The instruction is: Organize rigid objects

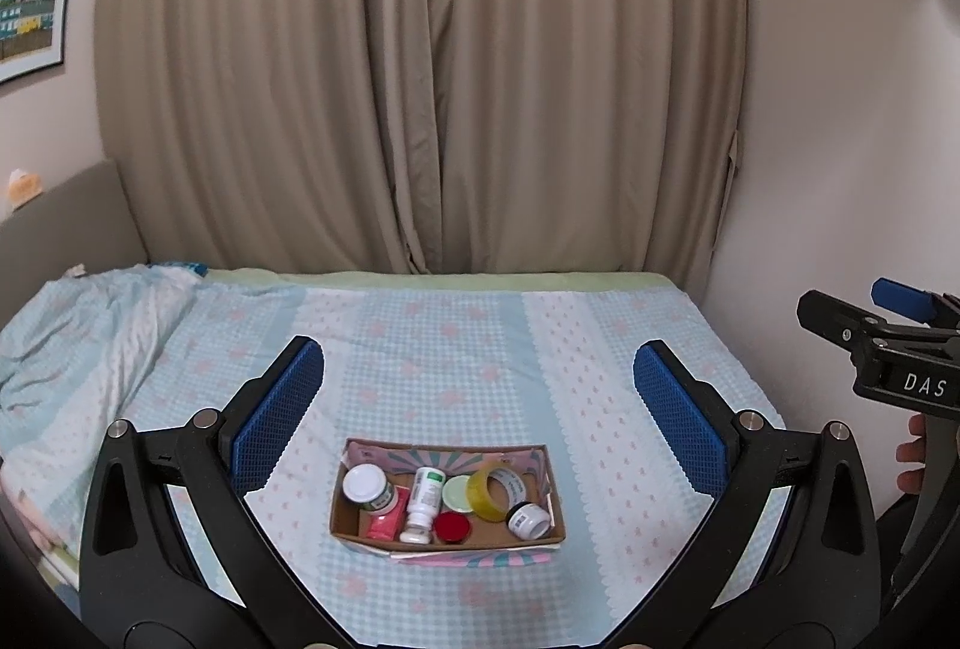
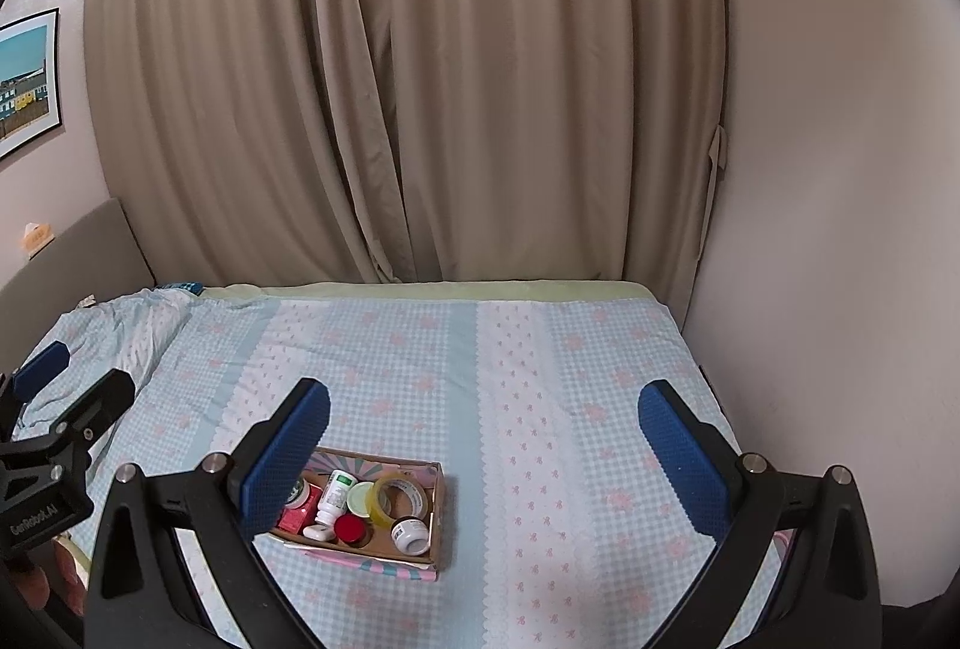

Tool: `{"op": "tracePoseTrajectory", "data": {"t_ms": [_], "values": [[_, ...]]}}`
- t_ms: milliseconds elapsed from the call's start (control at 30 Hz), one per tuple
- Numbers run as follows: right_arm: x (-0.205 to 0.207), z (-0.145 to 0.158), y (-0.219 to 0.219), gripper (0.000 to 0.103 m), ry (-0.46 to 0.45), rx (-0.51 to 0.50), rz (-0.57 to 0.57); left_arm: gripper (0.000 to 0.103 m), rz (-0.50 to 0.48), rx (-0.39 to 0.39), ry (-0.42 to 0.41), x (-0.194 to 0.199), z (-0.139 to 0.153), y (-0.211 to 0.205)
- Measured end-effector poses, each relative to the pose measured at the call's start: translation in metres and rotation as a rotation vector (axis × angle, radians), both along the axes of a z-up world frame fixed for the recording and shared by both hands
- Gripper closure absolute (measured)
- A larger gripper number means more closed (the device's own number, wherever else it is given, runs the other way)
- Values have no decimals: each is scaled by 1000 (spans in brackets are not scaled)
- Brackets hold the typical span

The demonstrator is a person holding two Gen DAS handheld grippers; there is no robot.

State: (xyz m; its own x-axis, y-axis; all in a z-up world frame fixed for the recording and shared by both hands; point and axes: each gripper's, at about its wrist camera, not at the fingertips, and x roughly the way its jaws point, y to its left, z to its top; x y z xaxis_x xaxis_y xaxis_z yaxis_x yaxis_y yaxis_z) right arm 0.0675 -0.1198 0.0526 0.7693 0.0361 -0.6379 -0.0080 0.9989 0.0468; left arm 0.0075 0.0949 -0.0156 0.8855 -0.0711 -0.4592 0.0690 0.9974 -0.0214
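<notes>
A shallow cardboard box (image 1: 558, 529) (image 2: 441, 511) sits on the bed. It holds several small items: a white-lidded jar (image 1: 365, 484), a white bottle (image 1: 423, 502) (image 2: 333, 496), a red lid (image 1: 451, 527) (image 2: 350, 529), a pale green lid (image 1: 457, 493), a yellow tape roll (image 1: 493, 490) (image 2: 396, 493), a small white jar (image 1: 528, 520) (image 2: 411, 534) and a pink item (image 1: 384, 523). My left gripper (image 1: 480, 409) is open and empty, held above and behind the box. My right gripper (image 2: 483, 445) is open and empty, to the right of the box.
The bed (image 1: 480, 337) has a blue checked sheet with pink flowers; rumpled bedding (image 1: 90, 325) lies at the left. Beige curtains (image 1: 420, 78) hang behind, with a wall (image 2: 840, 229) at the right. The other gripper shows at each view's edge (image 1: 888, 349) (image 2: 48, 427).
</notes>
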Motion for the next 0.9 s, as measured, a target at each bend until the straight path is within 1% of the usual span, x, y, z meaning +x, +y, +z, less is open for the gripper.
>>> {"op": "tracePoseTrajectory", "data": {"t_ms": [567,700,800,900], "values": [[2,0,1,0,-3,-2,1,0,-5,-9,-4,2,-1,0],[2,0,1,0,-3,2,1,0,8,-8,-12,2,0,0],[4,-1,1,0,-3,4,2,0,37,-8,-40,1,2,1],[5,-2,0,0,0,8,3,0,64,14,-46,1,1,-1]]}}
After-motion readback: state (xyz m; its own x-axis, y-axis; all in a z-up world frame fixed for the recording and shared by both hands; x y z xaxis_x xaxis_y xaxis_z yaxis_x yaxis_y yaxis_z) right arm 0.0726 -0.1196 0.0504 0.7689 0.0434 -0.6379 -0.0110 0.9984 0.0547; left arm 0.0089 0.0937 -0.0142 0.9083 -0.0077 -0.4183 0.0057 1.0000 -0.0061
